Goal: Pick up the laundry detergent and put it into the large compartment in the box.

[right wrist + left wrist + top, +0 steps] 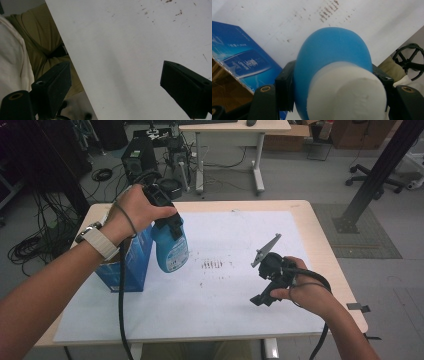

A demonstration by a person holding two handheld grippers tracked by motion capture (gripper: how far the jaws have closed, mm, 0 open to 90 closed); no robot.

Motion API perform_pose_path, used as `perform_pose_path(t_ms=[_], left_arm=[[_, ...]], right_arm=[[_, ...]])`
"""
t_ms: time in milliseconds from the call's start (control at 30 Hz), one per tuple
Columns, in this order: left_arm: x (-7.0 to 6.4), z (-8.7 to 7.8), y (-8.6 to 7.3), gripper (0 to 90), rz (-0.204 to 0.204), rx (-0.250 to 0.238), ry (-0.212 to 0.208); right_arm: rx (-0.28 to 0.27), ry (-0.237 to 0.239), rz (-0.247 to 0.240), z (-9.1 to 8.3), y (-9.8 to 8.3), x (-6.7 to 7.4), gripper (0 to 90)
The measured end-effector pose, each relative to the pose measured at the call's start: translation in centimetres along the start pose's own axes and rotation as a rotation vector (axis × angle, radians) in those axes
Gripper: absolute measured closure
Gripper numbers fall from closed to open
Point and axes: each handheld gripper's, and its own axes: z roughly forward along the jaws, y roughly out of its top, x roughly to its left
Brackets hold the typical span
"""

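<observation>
High view: the left gripper [167,222] hangs above the left half of the white sheet [230,290] that covers the table [320,227], its jaws clamped around a blue bottle [171,250] that it holds clear of the surface, bottom downward. The bottle bears a pale label, but its print is too small to read. Just left of the bottle, touching or nearly touching it, stands an open blue cardboard box [131,267] on the sheet's left edge. A faint patch of brown marks [212,265] lies on the sheet between the two grippers.

In the left gripper view the bottle [332,65] sits wedged between the two black jaws, its white cap [347,92] toward the camera and its blue body pointing away. The box [244,62] lies beyond at the left; it carries white lettering on the blue side (blurred, so the words cannot be made out).

The right gripper [261,297] is held low over the right part of the sheet, well apart from the bottle. The right gripper view shows its jaws spread wide with nothing between them, only the bare sheet [130,57] below.
</observation>
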Motion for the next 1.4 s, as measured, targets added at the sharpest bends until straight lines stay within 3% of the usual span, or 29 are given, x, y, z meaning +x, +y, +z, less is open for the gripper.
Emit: perform_pose_path(t_ms=[467,1400], left_arm=[[0.1,-2.8,0.0,36.9,-0.063,-0.009,-0.015],[1.5,-7.7,-0.9,37.0,-0.187,-0.039,0.03]], right_arm=[[0.0,0.002,-0.007,0.1,0.1,0.0,10.4],[-0.008,0.002,-0.019,0.1,0.5,-0.1,10.5]])
